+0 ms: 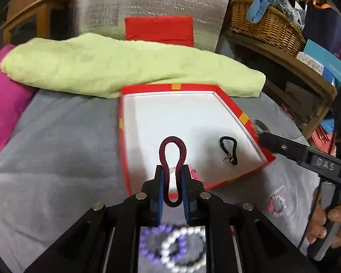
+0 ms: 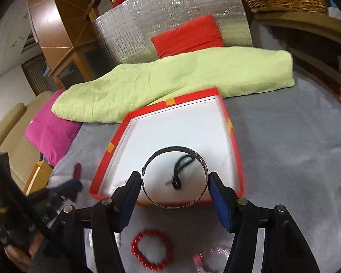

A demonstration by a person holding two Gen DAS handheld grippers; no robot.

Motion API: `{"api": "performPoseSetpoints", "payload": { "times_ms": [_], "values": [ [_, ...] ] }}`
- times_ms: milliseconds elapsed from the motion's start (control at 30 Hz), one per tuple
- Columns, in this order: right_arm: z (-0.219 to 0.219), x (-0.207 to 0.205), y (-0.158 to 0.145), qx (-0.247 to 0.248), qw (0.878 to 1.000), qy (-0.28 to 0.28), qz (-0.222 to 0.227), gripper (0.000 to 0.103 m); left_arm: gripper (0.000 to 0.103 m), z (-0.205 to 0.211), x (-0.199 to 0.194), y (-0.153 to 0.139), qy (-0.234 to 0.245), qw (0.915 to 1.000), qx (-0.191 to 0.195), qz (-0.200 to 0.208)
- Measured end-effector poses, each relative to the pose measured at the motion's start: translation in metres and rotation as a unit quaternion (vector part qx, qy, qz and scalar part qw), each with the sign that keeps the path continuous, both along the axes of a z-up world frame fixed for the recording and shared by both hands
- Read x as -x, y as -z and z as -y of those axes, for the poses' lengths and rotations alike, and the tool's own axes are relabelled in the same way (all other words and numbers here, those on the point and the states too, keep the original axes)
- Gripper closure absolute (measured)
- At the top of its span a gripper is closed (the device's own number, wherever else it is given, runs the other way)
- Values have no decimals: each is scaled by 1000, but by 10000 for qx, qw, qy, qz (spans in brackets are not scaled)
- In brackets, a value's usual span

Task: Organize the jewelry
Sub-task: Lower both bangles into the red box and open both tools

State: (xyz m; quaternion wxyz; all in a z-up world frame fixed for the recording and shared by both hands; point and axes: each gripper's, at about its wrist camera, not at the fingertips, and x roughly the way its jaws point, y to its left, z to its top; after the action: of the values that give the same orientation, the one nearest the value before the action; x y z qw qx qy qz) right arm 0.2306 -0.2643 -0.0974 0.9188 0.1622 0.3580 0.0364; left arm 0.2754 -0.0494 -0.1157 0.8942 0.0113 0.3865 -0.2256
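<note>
Lettering "DAS" shows on the right gripper (image 1: 264, 134) at 3 o'clock in the left view, "FASHION" on a blue card (image 1: 327, 64) at 2 o'clock. Left gripper (image 1: 173, 175) is clenched on a dark red coiled band (image 1: 172, 157) over the red box (image 1: 170, 87) edge. Right gripper (image 2: 175, 182) clasps a metal bangle (image 2: 176, 177) above the box, where a black cord (image 1: 228, 150) lies; beaded bracelets (image 1: 172, 248) rest on the grey cloth (image 1: 56, 159) at 6 o'clock.

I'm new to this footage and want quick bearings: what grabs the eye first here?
The shallow red box with its white floor sits mid-scene on the grey cover, a black hair tie lying inside. Each gripper carries a piece: the left gripper pinches a dark red coiled band, and the right gripper holds a metal bangle over the box's near edge. Behind the box lies a pale green quilt.
</note>
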Motion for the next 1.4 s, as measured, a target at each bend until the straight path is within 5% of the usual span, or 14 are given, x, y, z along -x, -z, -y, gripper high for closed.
{"api": "performPoseSetpoints", "payload": {
  "times_ms": [433, 800, 933, 1400],
  "values": [
    [0, -96, 27, -168, 9985, 194, -489, 39, 88, 22, -76, 26, 128, 9974, -232, -673],
    [10, -128, 49, -210, 9953, 396, -863, 38, 88, 34, -98, 43, 243, 9935, -429, -1023],
    [16, -127, 47, -401, 9949, 427, -823, 35, 61, 32, -100, 40, 145, 9942, -383, -999],
    [40, -59, -1, -513, 9963, 657, -222, 35, 43, -17, -52, -5, -628, 9969, -293, -359]
  ]
}}
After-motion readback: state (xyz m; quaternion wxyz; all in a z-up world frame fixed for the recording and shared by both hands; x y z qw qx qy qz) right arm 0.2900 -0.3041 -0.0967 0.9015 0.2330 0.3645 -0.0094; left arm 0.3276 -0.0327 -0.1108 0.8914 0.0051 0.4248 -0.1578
